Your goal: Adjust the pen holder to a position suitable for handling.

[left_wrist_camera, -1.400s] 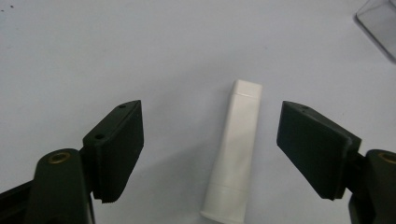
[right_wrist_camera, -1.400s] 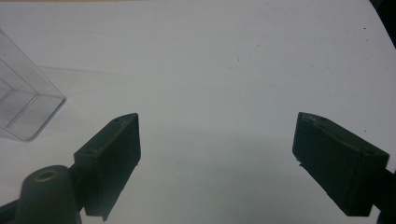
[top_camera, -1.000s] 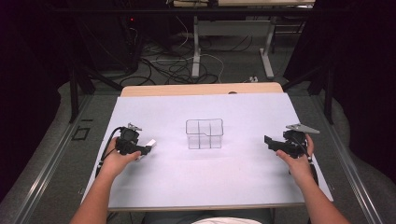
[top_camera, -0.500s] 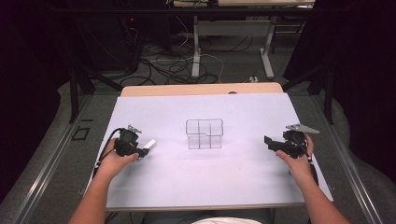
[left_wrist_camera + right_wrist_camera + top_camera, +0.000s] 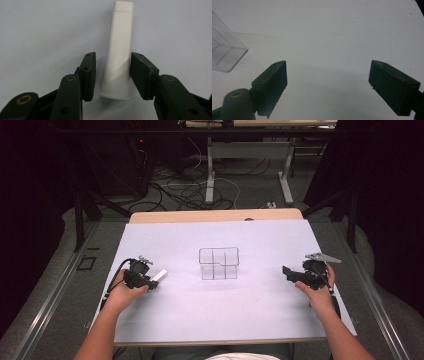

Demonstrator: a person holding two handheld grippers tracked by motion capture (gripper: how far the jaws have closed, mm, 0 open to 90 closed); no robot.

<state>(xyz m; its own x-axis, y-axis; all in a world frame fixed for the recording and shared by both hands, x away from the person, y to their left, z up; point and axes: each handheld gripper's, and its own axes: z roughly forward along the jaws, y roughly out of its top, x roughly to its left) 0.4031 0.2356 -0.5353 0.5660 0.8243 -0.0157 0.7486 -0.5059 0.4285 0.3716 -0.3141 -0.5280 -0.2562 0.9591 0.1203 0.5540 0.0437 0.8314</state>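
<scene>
A white plastic tube (image 5: pixel 119 50) lies on the white table sheet, its flared end toward me. My left gripper (image 5: pixel 113 55) straddles its lower half: the right jaw is almost against it and a narrow gap shows at the left jaw. From above, the tube (image 5: pixel 160 275) sticks out of the left gripper (image 5: pixel 151 281) at the table's left. A clear divided container (image 5: pixel 219 263) stands at the table's middle. My right gripper (image 5: pixel 287 272) rests at the table's right, held by a hand. Its jaws (image 5: pixel 328 63) stand wide open over bare sheet, and the container's corner (image 5: pixel 225 53) is to their left.
The white sheet (image 5: pixel 215 310) covers most of the table, with a wooden strip (image 5: pixel 215 216) along the far edge. Metal rails run along both sides. Cables and desk legs lie on the dark floor beyond.
</scene>
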